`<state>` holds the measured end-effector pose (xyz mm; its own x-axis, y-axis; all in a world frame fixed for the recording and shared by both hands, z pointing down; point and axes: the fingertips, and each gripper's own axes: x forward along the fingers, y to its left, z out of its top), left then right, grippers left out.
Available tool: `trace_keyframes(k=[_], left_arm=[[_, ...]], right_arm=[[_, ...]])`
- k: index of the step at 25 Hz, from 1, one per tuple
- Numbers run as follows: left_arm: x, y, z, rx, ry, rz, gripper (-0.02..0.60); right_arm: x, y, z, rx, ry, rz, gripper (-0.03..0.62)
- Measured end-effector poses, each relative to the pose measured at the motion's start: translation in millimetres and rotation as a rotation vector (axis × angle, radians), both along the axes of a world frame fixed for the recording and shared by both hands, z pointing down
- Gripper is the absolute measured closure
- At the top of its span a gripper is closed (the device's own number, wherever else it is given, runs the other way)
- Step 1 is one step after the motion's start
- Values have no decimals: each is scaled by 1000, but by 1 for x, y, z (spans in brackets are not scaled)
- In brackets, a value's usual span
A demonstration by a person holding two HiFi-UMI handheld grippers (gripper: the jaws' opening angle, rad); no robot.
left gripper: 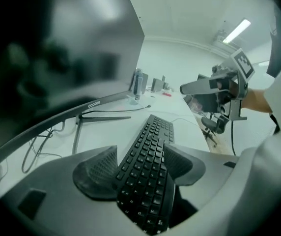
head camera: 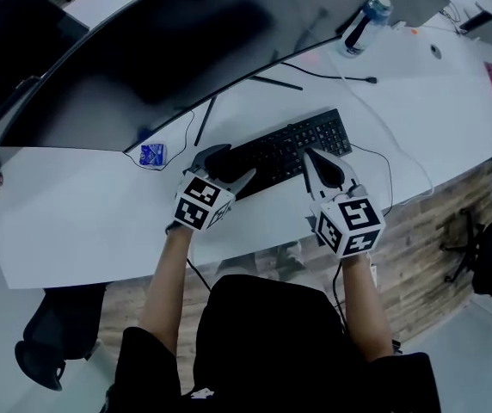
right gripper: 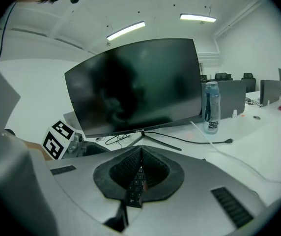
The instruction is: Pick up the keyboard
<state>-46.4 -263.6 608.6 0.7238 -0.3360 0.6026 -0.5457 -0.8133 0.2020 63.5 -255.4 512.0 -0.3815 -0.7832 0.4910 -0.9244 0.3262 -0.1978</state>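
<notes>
A black keyboard lies slantwise on the white desk in front of the monitor. My left gripper is at the keyboard's left end and stands open, its two jaws on either side of that end. In the left gripper view the keyboard runs away between the spread pads; I cannot tell whether a pad touches it. My right gripper is shut over the keyboard's right part, near its front edge. Its tips meet in the right gripper view, with keys showing below them.
A large curved monitor on a thin-legged stand fills the back of the desk. A water bottle stands at the back right, a small blue packet left of the keyboard. Cables cross the desk. Office chairs stand beyond its front edge.
</notes>
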Motion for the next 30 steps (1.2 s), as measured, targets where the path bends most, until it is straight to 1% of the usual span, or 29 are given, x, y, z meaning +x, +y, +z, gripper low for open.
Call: trace_keyframes(k=[4, 7, 12, 15, 17, 20, 25, 30], left_arm=[[4, -1, 24, -18, -79, 82, 273], [7, -4, 39, -32, -147, 154, 273], [10, -11, 56, -38, -254, 238, 273], [11, -7, 67, -59, -294, 291, 270], [11, -6, 74, -68, -302, 308, 258], [11, -9, 78, -88, -280, 311, 252], [10, -8, 84, -185, -231, 337, 247], [11, -8, 87, -253, -219, 357, 247]], right_arm=[[1, 3, 11, -21, 3, 3, 589], [2, 9, 15, -35, 5, 0, 588], [10, 16, 19, -49, 10, 11, 589], [15, 17, 21, -55, 9, 21, 589], [17, 18, 25, -62, 9, 25, 589], [19, 20, 31, -75, 7, 32, 588], [19, 23, 37, -90, 6, 38, 589], [19, 27, 41, -100, 12, 39, 589]])
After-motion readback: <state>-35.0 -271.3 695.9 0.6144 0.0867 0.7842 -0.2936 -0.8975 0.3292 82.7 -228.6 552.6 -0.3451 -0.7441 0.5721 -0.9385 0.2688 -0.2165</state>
